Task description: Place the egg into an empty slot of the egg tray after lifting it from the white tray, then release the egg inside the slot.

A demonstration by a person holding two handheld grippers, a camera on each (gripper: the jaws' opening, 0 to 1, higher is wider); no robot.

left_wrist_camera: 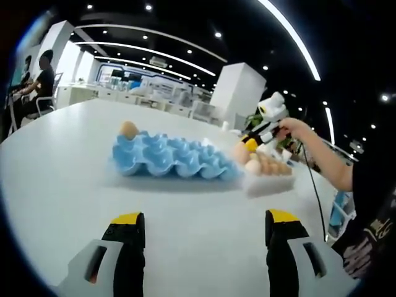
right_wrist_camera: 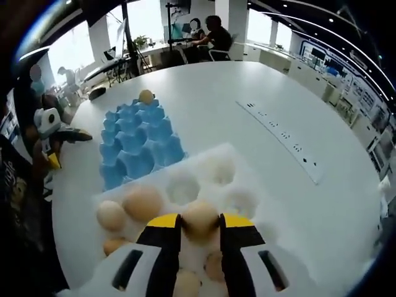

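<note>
Right gripper (right_wrist_camera: 200, 230): narrowed onto an egg (right_wrist_camera: 200, 219), yellow-tipped jaws pressing on its two sides over the white tray (right_wrist_camera: 230, 156); seen from the left gripper view it sits above that tray's far end (left_wrist_camera: 252, 143).
Egg: between the right gripper's jaws, just above the white tray's hollows.
White tray: on the counter (right_wrist_camera: 260, 93), touching the blue egg tray (right_wrist_camera: 137, 143); several more eggs lie in its near hollows, the far hollows bare.
Blue egg tray: on the counter, one egg (right_wrist_camera: 145, 96) in a far corner slot, the other slots bare.
Left gripper (left_wrist_camera: 204, 232): jaws wide apart, holding nothing, low over bare counter, well short of both trays.
Background: a seated person (right_wrist_camera: 213, 37) beyond the counter.
</note>
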